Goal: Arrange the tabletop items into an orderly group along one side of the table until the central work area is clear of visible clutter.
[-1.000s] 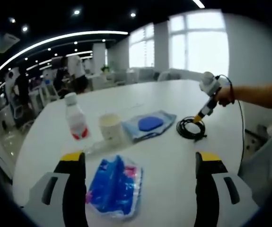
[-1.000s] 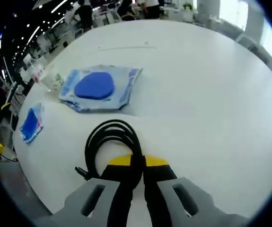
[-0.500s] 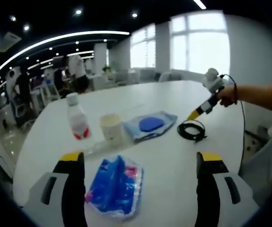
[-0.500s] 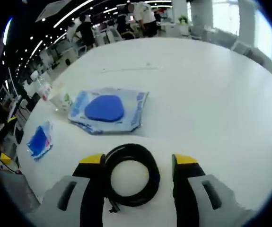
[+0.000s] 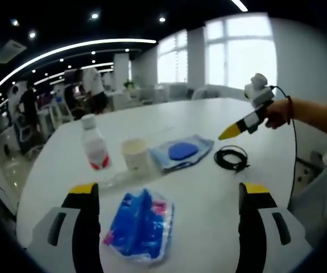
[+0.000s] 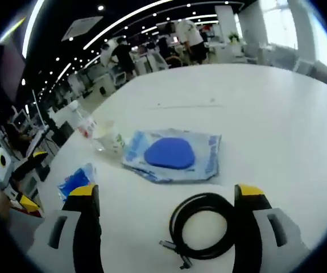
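Coiled cable [image 6: 204, 232] between open right tongs [image 6: 166, 196]

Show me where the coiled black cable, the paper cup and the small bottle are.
coiled black cable [image 6: 204, 226]: right gripper view, left side of the loop.
paper cup [image 5: 136, 155]: left gripper view, side wall.
small bottle [image 5: 95, 149]: left gripper view, middle of its body.

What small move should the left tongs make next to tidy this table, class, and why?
Probably ease the left tongs forward and close on the blue crumpled packet. It lies loose on the table between the open jaws, apart from the bottle, cup, wipes pack and coiled cable lined up beyond. The right tongs are open above the cable.
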Tool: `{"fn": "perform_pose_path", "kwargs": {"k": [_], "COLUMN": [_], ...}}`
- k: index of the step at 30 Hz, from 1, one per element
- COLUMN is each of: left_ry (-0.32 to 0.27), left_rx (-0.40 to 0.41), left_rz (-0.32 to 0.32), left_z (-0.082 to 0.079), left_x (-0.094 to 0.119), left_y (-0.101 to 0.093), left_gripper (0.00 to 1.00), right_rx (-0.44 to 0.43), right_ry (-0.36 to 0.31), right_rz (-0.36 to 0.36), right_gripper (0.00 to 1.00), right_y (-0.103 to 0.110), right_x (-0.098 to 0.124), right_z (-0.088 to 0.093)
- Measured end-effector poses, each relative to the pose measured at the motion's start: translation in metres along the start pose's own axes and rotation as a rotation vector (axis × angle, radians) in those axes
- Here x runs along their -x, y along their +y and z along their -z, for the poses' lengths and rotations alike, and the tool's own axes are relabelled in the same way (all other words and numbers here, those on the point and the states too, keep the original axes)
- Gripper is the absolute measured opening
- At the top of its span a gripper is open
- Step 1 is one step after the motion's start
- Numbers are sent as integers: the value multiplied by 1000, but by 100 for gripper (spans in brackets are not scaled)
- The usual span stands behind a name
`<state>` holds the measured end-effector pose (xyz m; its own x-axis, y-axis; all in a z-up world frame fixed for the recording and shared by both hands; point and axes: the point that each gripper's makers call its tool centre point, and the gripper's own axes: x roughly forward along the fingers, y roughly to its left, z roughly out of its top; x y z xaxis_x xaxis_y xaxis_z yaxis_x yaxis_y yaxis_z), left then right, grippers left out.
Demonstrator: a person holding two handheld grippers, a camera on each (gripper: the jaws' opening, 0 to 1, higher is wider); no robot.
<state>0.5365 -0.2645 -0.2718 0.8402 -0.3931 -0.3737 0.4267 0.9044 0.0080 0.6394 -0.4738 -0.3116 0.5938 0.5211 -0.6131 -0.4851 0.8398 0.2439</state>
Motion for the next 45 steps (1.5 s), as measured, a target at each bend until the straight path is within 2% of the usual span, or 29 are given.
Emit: {"fn": "perform_pose_path", "kwargs": {"k": [7, 12, 26, 36, 45], "left_ry": [3, 3, -6, -5, -3], "left_rx": [-2, -8, -11, -9, -9], "left_rz": [5, 6, -5, -9, -9], "left_z": [0, -1, -5, -6, -5], "left_x": [1, 3, 7, 8, 8], "left_y": [1, 1, 4, 6, 6], "left_gripper": [99, 99, 99, 99, 99], "right_rx": [22, 49, 69, 79, 93], "right_ry": [-15, -31, -39, -56, -95], "right_rz": [-70, -149, -310, -360, -427], "right_gripper": [99, 99, 99, 94, 82], "right_y": [35, 70, 135, 156, 180], "right_x": [-8, -18, -54, -74, -92], "right_z": [-4, -6, -4, -4, -1]}}
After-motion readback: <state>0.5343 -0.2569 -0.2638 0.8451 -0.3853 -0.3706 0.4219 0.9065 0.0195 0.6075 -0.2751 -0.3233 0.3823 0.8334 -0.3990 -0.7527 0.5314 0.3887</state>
